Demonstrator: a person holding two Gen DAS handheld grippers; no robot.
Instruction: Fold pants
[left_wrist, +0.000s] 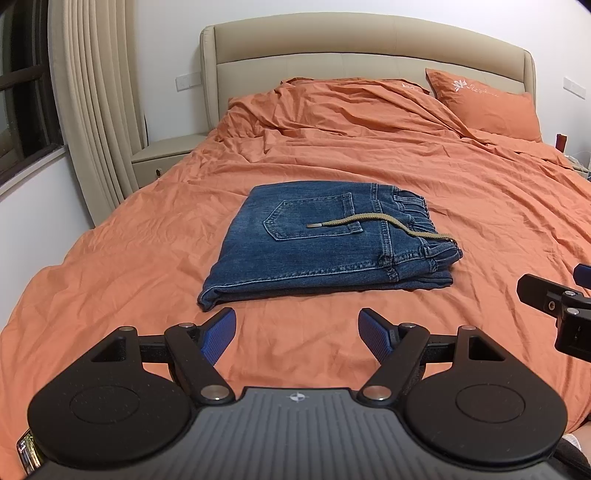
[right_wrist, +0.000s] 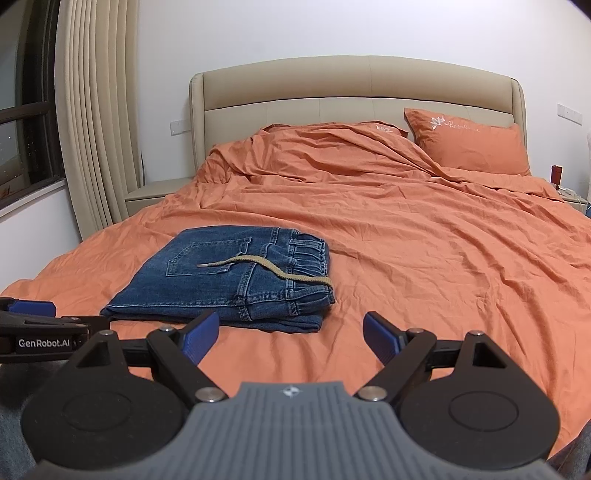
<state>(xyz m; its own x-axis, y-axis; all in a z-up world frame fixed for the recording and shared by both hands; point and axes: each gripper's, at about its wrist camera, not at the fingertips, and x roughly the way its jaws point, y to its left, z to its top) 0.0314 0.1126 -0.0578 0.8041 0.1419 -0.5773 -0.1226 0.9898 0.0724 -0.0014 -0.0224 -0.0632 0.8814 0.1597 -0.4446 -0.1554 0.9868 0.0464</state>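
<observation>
Folded blue denim pants (left_wrist: 325, 240) lie mid-bed on the rumpled orange bedsheet (left_wrist: 480, 221), tan drawstring (left_wrist: 380, 221) across them. Left gripper (left_wrist: 297, 330) and right gripper (right_wrist: 290, 334) hover nearby, jaws wide, empty.

A folded pair of blue denim pants (left_wrist: 325, 243) lay on the wrinkled orange bedsheet (left_wrist: 147, 251), a tan drawstring (left_wrist: 384, 223) trailing across the back pocket. The left gripper (left_wrist: 297, 332) hovered just short of them, blue-padded jaws spread wide and empty. The right gripper's black tip (left_wrist: 554, 295) showed at the edge.
</observation>
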